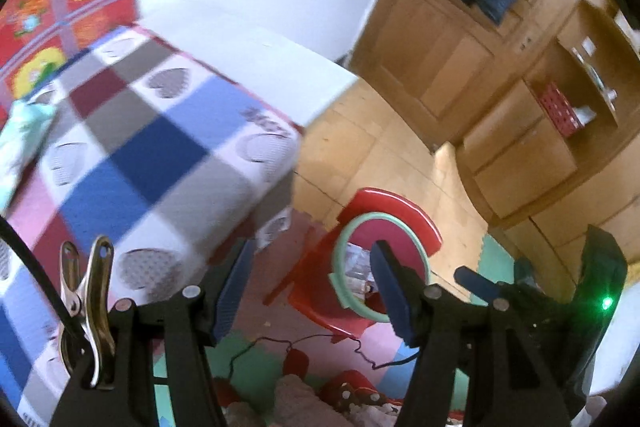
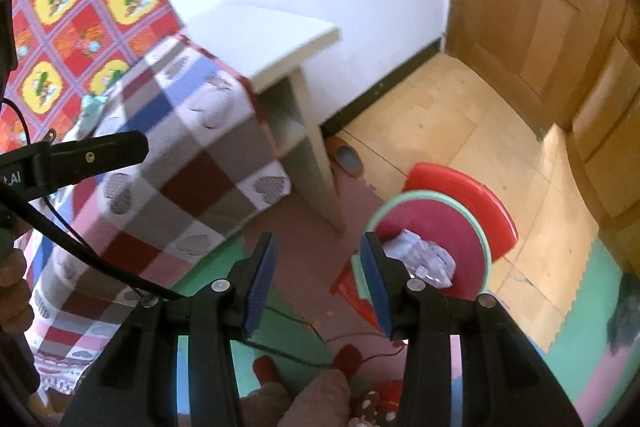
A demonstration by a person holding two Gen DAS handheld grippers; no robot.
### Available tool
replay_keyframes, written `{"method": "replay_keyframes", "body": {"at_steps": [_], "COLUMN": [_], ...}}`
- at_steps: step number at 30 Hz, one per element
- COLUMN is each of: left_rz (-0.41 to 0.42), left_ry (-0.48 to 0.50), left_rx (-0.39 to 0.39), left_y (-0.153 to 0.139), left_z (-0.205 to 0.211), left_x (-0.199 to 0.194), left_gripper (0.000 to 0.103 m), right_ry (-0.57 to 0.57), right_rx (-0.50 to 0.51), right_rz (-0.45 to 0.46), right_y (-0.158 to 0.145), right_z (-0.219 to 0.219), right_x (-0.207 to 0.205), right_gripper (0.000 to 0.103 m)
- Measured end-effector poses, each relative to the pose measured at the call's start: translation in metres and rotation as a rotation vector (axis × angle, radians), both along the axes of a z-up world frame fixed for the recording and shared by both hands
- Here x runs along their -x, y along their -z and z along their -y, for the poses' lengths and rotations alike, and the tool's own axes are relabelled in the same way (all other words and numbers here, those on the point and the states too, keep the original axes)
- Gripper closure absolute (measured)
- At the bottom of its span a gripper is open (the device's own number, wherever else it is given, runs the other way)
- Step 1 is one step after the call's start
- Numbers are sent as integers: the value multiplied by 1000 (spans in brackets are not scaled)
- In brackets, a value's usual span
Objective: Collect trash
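A round bin (image 2: 486, 259) with a mint-green rim and a pink-red inside stands on a red plastic stool (image 2: 472, 195). Crumpled white plastic trash (image 2: 420, 255) lies inside it. My right gripper (image 2: 320, 283) hangs above the floor mats just left of the bin, open, with nothing between its blue pads. In the left wrist view the same bin (image 1: 340, 247), its trash (image 1: 358, 267) and the stool (image 1: 400, 207) show past my left gripper (image 1: 312, 291). That gripper is open too and holds nothing. Its right finger covers part of the bin.
A bed with a checked heart-print cover (image 1: 140, 147) fills the left, with a white bedside table (image 2: 272, 39) behind it. A wooden door (image 2: 520, 7) and cabinets (image 1: 520, 167) line the right. Foam mats (image 2: 560, 339), a thin cable (image 1: 320, 339) and a shoe (image 2: 348, 157) lie on the floor.
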State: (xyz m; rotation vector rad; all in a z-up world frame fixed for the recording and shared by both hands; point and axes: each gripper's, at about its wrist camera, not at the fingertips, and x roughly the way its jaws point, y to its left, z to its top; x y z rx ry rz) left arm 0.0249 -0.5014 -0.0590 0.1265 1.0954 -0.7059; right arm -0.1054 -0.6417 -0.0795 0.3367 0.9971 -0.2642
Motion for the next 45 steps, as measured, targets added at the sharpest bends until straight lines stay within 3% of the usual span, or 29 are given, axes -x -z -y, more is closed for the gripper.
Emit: {"method": "replay_keyframes", "body": {"at_steps": [16,30,45], "left_rz": [48,40,25], "left_ry": [-282,-526,-786], "left_rx": [-25,-19,2], "left_y": [-53,-62,-55], "left_z": [-186,-332,-418], "left_x": [-29,-36,-55], "left_gripper": [38,38,38], "right_ry": [-252,-420,-658], "right_rx": [1,-12,-27], "right_rz": [103,156,181], "right_y": [-45,-63,-68], "right_z": [-140,-250,-305], "right_x": [-55,-88,-151], "right_gripper": [59,59,59]}}
